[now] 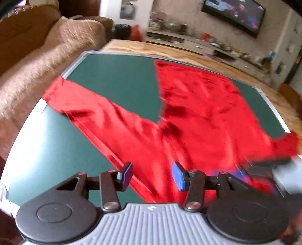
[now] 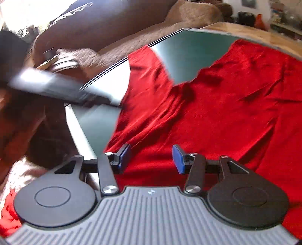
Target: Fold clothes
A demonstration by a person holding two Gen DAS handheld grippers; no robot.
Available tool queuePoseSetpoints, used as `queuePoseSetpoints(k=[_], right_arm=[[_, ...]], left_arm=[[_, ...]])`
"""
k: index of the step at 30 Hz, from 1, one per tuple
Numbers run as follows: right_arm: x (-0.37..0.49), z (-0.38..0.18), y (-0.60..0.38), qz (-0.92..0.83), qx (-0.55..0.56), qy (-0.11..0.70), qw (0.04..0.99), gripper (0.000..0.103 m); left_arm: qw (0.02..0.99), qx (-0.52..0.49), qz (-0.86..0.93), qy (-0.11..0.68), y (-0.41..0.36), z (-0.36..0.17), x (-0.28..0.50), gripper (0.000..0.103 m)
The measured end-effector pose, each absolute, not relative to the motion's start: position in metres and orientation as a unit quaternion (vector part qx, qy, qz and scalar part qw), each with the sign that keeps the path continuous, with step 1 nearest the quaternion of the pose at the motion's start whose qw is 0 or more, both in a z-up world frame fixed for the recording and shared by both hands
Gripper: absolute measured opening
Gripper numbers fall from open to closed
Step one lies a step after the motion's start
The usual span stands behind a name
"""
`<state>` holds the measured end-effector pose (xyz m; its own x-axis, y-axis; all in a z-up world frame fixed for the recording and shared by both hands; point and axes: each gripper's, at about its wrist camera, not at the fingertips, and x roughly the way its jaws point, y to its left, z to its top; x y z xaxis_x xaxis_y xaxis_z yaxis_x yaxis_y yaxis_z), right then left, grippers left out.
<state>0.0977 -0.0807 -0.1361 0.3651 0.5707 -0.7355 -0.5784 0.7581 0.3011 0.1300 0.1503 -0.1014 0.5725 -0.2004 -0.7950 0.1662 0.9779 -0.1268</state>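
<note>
A red long-sleeved garment [image 1: 198, 113] lies spread on a green-topped table [image 1: 117, 79], one sleeve stretched toward the table's left edge. My left gripper [image 1: 152, 176] is open and empty, held just above the garment's near edge. The right gripper shows as a blur at the right of the left wrist view [image 1: 271, 169]. In the right wrist view the garment [image 2: 217, 105] fills the right side, and my right gripper [image 2: 151, 159] is open and empty just above the cloth. The left gripper is a blurred shape at the left of this view [image 2: 47, 83].
A brown sofa with a fuzzy tan throw [image 1: 56, 47] runs along the table's left side. A wooden surface [image 1: 169, 50] borders the table's far edge. A TV [image 1: 234, 13] and a cluttered low cabinet [image 1: 188, 39] stand at the back.
</note>
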Motion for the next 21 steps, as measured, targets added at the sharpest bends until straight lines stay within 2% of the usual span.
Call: queuePoseSetpoints(k=[5, 12, 21], right_arm=[[0.084, -0.136, -0.054, 0.336, -0.04, 0.429, 0.837, 0.056], [0.052, -0.136, -0.034, 0.333, -0.102, 0.427, 0.835, 0.056], [0.048, -0.134, -0.037, 0.351, -0.072, 0.459, 0.813, 0.056]], left_arm=[[0.878, 0.023, -0.083, 0.47, 0.143, -0.122, 0.177, 0.052], [0.858, 0.07, -0.077, 0.503, 0.137, -0.126, 0.172, 0.052], [0.845, 0.067, -0.068, 0.526, 0.145, -0.125, 0.16, 0.052]])
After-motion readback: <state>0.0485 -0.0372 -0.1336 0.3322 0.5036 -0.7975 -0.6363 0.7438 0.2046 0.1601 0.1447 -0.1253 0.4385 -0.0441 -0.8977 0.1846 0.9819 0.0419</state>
